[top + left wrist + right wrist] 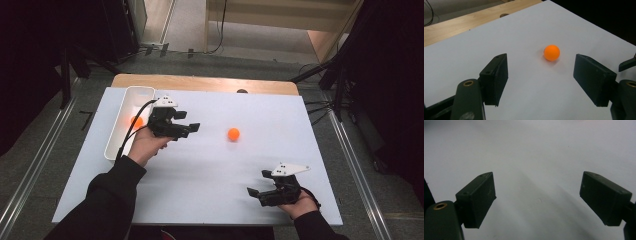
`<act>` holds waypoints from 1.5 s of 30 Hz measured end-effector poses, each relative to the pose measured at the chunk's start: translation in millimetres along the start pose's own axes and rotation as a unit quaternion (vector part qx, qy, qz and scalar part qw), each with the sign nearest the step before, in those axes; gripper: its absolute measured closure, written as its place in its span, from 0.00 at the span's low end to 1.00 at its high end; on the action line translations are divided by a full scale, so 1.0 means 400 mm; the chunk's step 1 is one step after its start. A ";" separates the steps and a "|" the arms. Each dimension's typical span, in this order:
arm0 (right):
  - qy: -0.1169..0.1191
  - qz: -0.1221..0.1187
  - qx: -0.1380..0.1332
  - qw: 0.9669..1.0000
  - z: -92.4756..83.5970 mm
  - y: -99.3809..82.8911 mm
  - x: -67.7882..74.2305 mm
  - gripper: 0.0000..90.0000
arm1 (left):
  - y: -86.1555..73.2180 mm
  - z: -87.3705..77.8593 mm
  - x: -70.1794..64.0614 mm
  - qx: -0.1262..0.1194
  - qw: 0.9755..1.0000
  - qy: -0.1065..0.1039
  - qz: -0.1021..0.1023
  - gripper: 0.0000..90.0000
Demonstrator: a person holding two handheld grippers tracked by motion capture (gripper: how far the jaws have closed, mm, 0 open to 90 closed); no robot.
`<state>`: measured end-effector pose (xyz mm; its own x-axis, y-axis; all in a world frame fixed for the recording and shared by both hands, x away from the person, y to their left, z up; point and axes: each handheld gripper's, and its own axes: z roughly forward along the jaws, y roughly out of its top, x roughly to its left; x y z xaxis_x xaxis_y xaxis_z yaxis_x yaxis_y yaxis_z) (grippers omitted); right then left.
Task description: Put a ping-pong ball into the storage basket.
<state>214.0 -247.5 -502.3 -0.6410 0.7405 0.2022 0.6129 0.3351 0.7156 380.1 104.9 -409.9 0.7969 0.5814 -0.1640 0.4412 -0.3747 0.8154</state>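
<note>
Orange ball (233,134) sits on the white table sheet (210,170), well right of the white tray (131,100); being round, it shows no long axis or heading. Left gripper (192,128), between tray and ball, aims at the ball, jaws spread and empty; the ball lies ahead of its fingertips (499,72), clear of both. Right gripper (254,192), far from the tray, jaws wide, empty.

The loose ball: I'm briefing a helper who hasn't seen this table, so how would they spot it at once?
Find the white sheet covering the table. Near its middle, to the right of the left gripper, an orange ball sits alone on the bare sheet, ahead of the open jaws. The other ball lies inside the white tray at the sheet's left edge.
</note>
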 end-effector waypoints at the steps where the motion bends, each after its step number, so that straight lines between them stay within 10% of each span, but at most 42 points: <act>1: -0.001 -0.001 0.000 1.000 -0.001 -0.001 0.001 0.13 | 0.000 0.005 -0.003 0.001 1.000 -0.001 0.000 0.31; 13: -0.004 0.003 -0.001 1.000 -0.005 -0.005 0.001 0.13 | 0.000 0.046 -0.026 0.000 1.000 -0.009 0.015 0.26; 16: -0.003 0.002 -0.001 1.000 -0.005 -0.005 0.001 0.13 | 0.000 0.054 -0.027 -0.005 1.000 -0.003 0.015 0.00; 45: 0.003 0.000 0.002 1.000 0.000 0.001 0.003 0.13 | 0.031 0.143 -0.051 0.008 0.999 -0.028 0.016 0.01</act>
<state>213.5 -246.5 -501.9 -0.6436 0.7372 0.2055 0.6142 0.3375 0.7133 392.9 47.0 -428.4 0.8319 0.5284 -0.1695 0.4221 -0.4043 0.8114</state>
